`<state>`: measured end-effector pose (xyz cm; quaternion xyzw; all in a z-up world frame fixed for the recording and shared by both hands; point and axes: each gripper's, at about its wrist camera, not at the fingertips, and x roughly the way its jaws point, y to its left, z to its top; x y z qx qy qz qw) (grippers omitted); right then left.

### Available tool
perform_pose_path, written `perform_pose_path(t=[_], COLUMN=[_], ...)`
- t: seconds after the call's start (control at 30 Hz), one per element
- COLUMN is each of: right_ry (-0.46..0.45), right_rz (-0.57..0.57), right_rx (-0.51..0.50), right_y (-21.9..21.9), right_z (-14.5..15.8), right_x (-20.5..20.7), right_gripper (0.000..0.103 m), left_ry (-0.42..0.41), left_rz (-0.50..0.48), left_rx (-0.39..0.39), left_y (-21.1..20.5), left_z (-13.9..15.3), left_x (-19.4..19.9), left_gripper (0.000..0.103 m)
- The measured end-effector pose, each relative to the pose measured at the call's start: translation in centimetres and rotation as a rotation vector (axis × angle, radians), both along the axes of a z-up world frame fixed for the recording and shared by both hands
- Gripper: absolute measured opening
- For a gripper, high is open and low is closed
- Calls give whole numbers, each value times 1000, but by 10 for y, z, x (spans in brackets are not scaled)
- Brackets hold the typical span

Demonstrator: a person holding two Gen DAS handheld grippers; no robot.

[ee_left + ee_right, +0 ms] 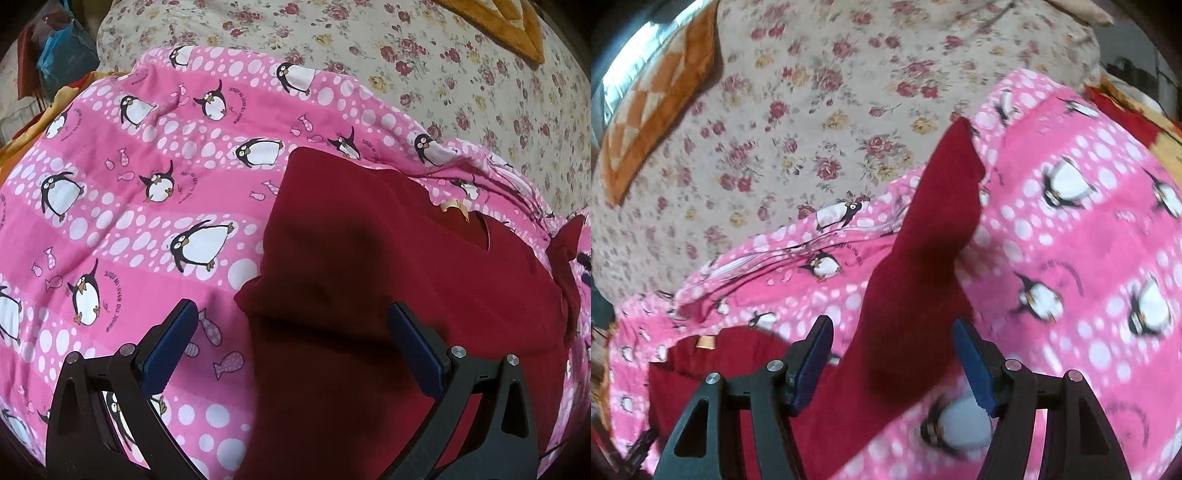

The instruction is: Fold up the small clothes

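Fabric sits right under both tools: the dark red garment [369,258] lies on the pink penguin blanket [129,221], and I have no grip on it with either hand. My left gripper [291,347] stands with its blue pads wide apart, nothing pressed between them; the red cloth runs straight ahead from between the fingers and spreads off toward the right pad's side, with a collar tag visible beyond. My right gripper [892,363] is also apart, the pads clear of the cloth. From it, a long red panel, likely a sleeve or folded flap [923,240], stretches forward and slightly right, its long axis almost along the line the fingers point, ending in a corner just over the blanket's far edge. The main body of the garment [720,369] lies to that gripper's left, close in. I judge the right hand nearer the flap, the left nearer the body.

Beyond the blanket is the floral sheet [812,110] and an orange checked cushion [657,110].

The right view is blurred, so I cannot tell whether the flap rests flat or hangs lifted. The garment's near hem is cut off under both grippers.
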<state>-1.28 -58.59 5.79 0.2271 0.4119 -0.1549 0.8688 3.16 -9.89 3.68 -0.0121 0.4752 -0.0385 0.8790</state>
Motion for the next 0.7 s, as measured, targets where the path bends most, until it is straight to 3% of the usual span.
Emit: perform_pose_path(t=[0.17,0.3,0.33,0.4,0.43,0.5,0.57,0.7], right_ry=[101,179,184,185,173,129,34,-155], right_rz=[24,-13,-20,-21,-18,7,42,105], right_rx=[-102,-122,-115,-127,-118,-62,43,246], right_y=[5,-8,-13,-20,-24,-33,-43,-50], right_z=[-23,-47,-51,-53,-52,-45,-29,8], right_x=[49,74,77,77,75,65,47,10], right_gripper=[66,65,63,42,39,22,14,13], left_ry=[1,0,1,1,2,2,-2,-13], left_rz=[-19,-29,-29,-20,-15,-9,-8,-5], left_rx=[26,40,39,36,31,25,23,24], left_y=[-3,-2,-1,0,1,3,4,3], left_z=[-4,-5,-5,-5,-5,-4,-3,0], left_x=[0,1,2,2,2,3,2,-1], left_gripper=[102,102,102,102,102,102,102,102])
